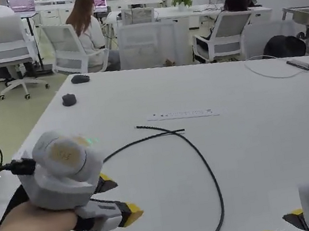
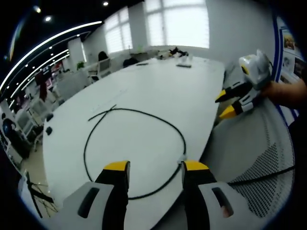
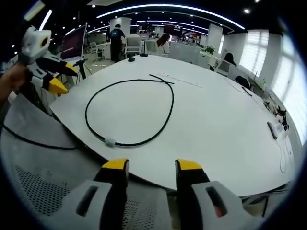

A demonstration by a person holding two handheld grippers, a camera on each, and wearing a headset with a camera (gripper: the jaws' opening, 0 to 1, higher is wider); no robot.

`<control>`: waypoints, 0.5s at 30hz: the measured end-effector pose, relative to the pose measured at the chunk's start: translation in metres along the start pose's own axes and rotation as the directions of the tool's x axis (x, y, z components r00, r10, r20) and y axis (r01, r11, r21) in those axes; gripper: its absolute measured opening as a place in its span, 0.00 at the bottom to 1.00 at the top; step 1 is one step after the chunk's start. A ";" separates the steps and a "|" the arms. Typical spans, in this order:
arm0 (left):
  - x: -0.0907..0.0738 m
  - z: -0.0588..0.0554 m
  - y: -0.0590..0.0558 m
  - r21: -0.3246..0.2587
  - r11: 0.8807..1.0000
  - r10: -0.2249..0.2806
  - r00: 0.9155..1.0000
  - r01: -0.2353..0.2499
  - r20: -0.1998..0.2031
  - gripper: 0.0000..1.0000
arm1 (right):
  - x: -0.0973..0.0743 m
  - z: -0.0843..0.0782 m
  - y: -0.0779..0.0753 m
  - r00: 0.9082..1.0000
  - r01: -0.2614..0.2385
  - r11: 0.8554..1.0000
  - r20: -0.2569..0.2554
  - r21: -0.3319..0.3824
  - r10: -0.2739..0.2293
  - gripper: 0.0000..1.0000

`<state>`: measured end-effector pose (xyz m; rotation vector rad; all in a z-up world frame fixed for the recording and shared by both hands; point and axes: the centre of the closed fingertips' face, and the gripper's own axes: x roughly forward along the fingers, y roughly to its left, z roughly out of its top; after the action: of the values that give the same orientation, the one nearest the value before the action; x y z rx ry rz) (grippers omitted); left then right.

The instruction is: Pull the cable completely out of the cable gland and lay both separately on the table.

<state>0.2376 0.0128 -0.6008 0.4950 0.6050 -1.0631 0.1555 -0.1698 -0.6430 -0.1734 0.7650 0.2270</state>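
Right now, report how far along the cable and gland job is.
Done: nothing yet. The black cable lies looped on the table, and the small pale cable gland looks still threaded on it near the table's near edge. In hand: nothing; the left claw and right claw are both open and empty, off the table edge. Left: grip both, pull the cable fully out, lay them apart.

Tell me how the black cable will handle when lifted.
Probably floppy: the cable lies in a loose loop, so it should sag when lifted. Likely light, being thin. The small gland on it may drag across the smooth table rather than anchor it.
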 end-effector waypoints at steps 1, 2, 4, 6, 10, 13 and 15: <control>0.007 0.003 -0.004 0.019 1.000 -0.022 1.000 0.022 -0.011 0.44 | 0.000 0.000 0.000 1.000 0.002 1.000 0.002 -0.001 -0.002 0.40; 0.014 0.005 -0.008 0.035 0.999 -0.037 0.999 0.038 -0.024 0.44 | 0.000 0.000 0.000 1.000 0.002 1.000 0.001 -0.003 -0.002 0.40; 0.032 0.008 -0.016 0.082 0.993 -0.075 0.996 0.079 -0.056 0.44 | 0.000 0.000 -0.002 1.000 0.007 1.000 0.002 -0.006 -0.007 0.39; 0.047 0.005 -0.025 0.116 0.986 -0.113 0.989 0.123 -0.094 0.44 | 0.000 0.000 -0.002 1.000 0.009 1.000 0.003 -0.007 -0.009 0.38; 0.070 -0.008 -0.039 0.156 0.967 -0.174 0.967 0.204 -0.184 0.43 | 0.000 0.000 -0.002 1.000 0.013 1.000 0.002 -0.009 -0.013 0.38; 0.089 -0.025 -0.052 0.185 0.944 -0.222 0.942 0.272 -0.251 0.42 | -0.001 0.000 -0.003 1.000 0.015 1.000 0.002 -0.009 -0.015 0.37; 0.099 -0.035 -0.056 0.200 0.935 -0.230 0.929 0.294 -0.289 0.41 | -0.001 0.000 -0.003 1.000 0.017 1.000 0.000 -0.011 -0.017 0.37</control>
<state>0.2142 -0.0513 -0.6978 0.7917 0.7967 -1.3491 0.1554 -0.1724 -0.6424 -0.1901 0.7626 0.2149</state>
